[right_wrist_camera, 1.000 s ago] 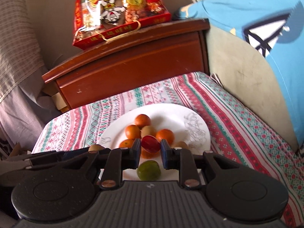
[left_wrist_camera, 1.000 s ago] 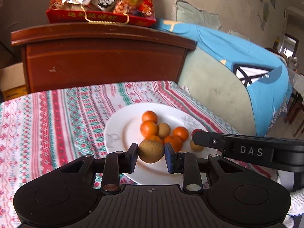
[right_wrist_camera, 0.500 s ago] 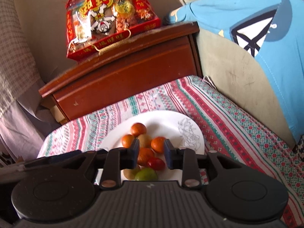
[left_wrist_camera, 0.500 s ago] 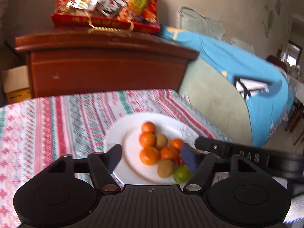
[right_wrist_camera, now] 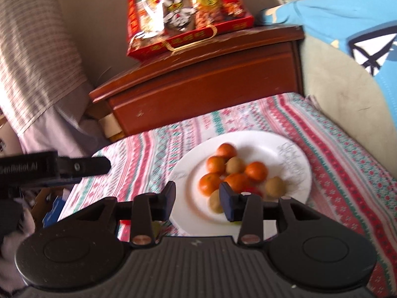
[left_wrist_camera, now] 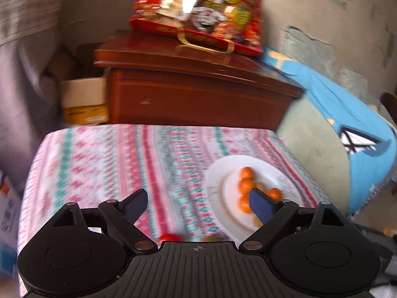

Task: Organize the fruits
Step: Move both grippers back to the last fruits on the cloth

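Note:
A white plate on the striped tablecloth holds several oranges, three brown kiwis and a small red fruit. My right gripper hovers at the plate's near left rim; its jaws are opening and nothing is between them. My left gripper hangs over bare cloth left of the plate, its jaws opening wide and empty; its right finger covers part of the fruit pile. A red fruit and a green one peek out just above its body. The left gripper shows at the left in the right wrist view.
Behind the table stands a dark wooden cabinet with a red gift bag on top. A seat back draped in blue cloth borders the right side. A cardboard box sits left of the cabinet.
The left gripper let go of a kiwi onto the plate, opened wide and drew up and to the left. The right gripper released the red fruit on the plate and parted its jaws.

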